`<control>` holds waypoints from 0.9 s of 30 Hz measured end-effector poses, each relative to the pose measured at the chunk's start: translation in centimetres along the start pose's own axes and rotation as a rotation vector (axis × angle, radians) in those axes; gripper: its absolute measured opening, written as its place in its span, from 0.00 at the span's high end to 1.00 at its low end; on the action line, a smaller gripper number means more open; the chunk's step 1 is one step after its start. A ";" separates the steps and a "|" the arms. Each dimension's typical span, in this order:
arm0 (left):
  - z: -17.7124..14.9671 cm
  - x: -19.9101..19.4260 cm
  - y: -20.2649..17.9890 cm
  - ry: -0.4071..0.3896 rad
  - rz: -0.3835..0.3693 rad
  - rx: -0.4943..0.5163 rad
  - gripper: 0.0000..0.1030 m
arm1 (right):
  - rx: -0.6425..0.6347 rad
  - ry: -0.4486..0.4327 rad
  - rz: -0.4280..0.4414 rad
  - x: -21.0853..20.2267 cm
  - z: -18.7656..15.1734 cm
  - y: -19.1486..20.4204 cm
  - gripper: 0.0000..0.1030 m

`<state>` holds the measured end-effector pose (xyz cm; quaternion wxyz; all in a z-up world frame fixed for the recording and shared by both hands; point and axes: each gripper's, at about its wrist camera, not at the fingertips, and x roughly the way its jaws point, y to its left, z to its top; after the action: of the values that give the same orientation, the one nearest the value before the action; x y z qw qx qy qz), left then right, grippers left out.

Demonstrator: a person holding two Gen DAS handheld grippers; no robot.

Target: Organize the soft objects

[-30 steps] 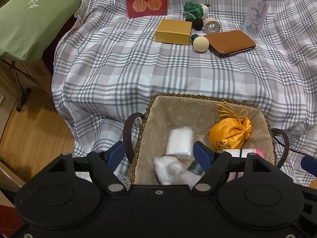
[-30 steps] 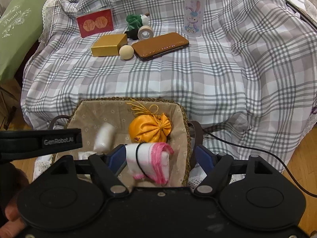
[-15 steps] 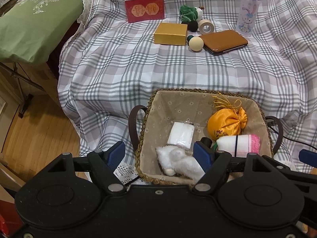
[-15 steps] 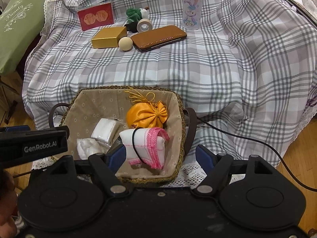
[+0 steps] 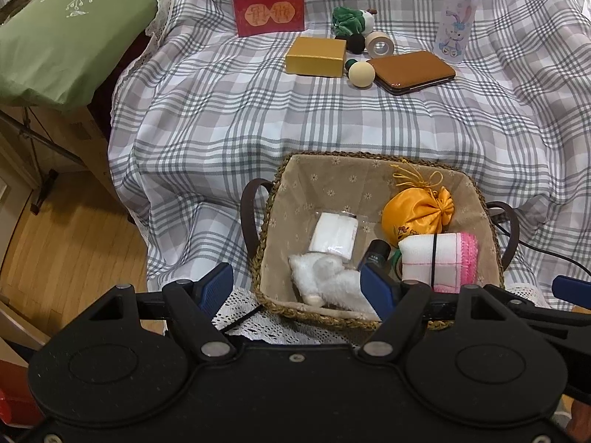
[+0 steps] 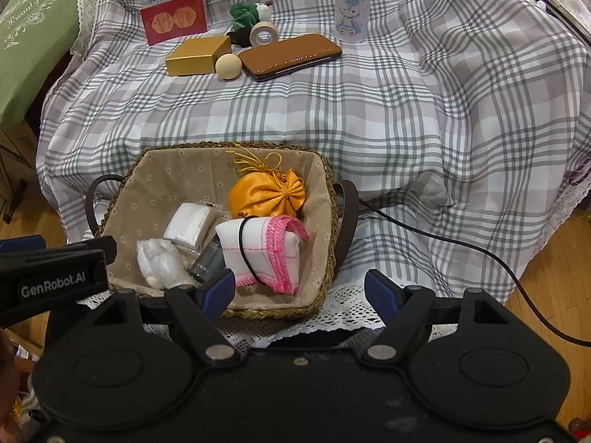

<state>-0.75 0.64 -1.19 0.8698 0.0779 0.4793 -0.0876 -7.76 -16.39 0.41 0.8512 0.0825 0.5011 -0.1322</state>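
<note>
A woven basket [image 5: 369, 157] with a beige lining stands at the near edge of the plaid-covered bed. In it lie an orange drawstring pouch [image 5: 417, 214], a wrapped white pack [image 5: 334, 236], a white fluffy cloth [image 5: 325, 284], a rolled white towel with pink trim [image 5: 439, 262] and a small dark bottle [image 5: 376, 253]. My left gripper [image 5: 297, 288] hangs open and empty above the basket's near left corner. My right gripper [image 6: 301, 291] is open and empty over the basket's [image 6: 236, 146] near right rim, close to the towel [image 6: 266, 251]. A green plush toy [image 5: 349, 20] rests far back on the bed.
On the bed behind lie a red card [image 5: 269, 13], gold box [image 5: 316, 56], beige ball [image 5: 361, 74], tape roll [image 5: 378, 42], brown case [image 5: 413, 70] and a bunny-print bottle [image 5: 456, 18]. A green pillow [image 5: 62, 29] sits left, wooden floor below. A black cable [image 6: 461, 243] trails right of the basket.
The towel, which was between my right fingers, and the white pack now lie still in the basket. Both views have drawn back from the basket, showing more of the bed.
</note>
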 end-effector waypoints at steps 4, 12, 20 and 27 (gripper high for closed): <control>-0.2 -0.1 0.5 0.002 -0.001 -0.019 0.30 | -0.002 0.016 -0.001 0.1 -0.3 0.0 0.26; -0.5 0.0 0.6 0.011 -0.003 -0.025 0.30 | -0.014 0.027 -0.014 0.2 -0.6 0.2 0.26; -0.5 0.0 0.5 0.011 -0.005 -0.017 0.30 | -0.019 0.028 -0.019 0.2 -0.6 0.1 0.26; -0.5 0.0 0.4 0.012 -0.009 -0.013 0.30 | -0.011 0.032 -0.019 0.3 -0.7 -0.1 0.26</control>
<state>-1.11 1.17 -1.45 0.8669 0.0706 0.4854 -0.0881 -8.22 -16.34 -0.19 0.8423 0.0749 0.5162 -0.1362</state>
